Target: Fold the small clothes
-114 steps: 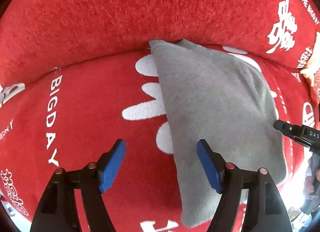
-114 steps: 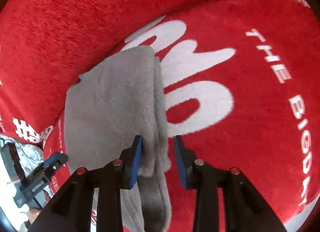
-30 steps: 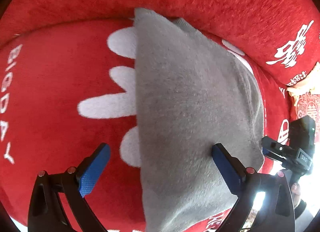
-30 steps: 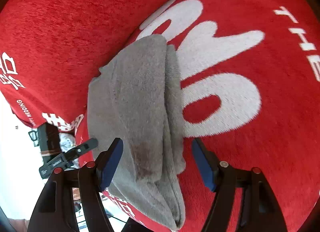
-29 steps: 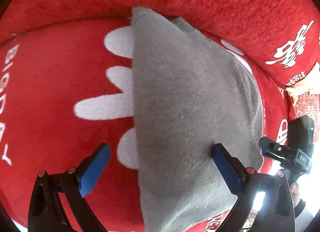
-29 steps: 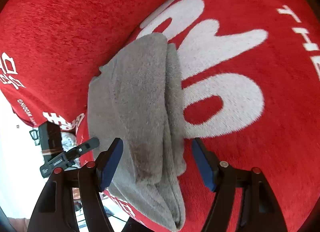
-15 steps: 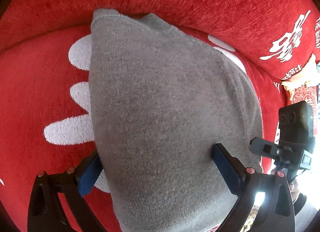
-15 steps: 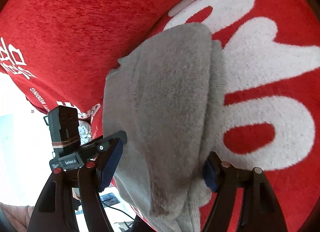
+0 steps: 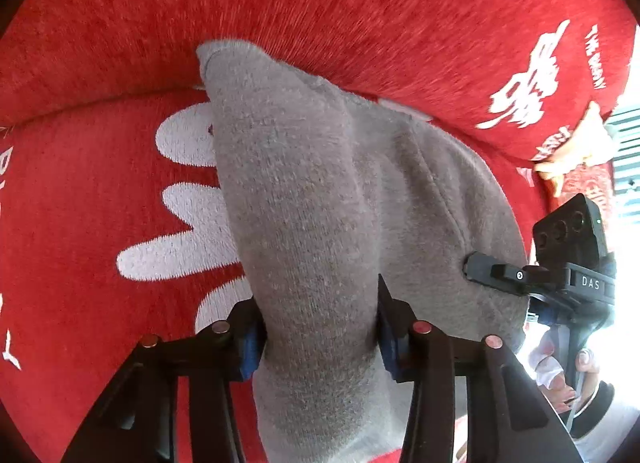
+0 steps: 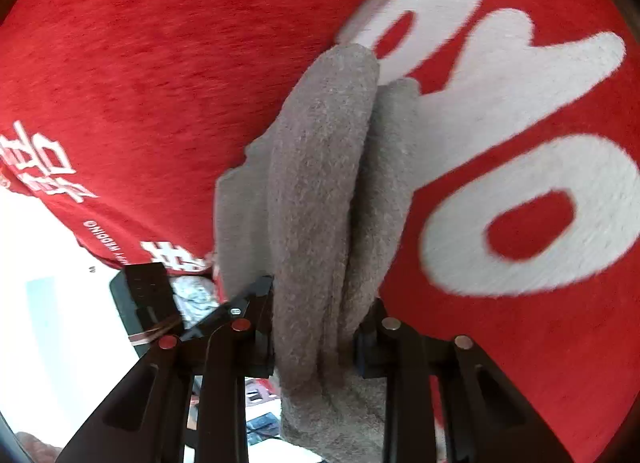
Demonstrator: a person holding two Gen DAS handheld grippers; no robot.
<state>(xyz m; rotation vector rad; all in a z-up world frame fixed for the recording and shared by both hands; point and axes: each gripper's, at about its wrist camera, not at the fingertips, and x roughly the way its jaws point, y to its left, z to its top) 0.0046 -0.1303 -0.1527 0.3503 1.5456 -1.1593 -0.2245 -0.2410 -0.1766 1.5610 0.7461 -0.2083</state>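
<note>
I am seeing a red plush sofa seat with white lettering carrying the folded grey garment, which is lying against the far backrest.

The folded garment lies on the sofa seat, its far end against the backrest. Left tongs and right tongs each straddle its near edge, right tongs to the left's right.

Bright daylight is seen; lower corners are blown out to white, edges are bent by fisheye, and slight motion blur is noted.
</note>
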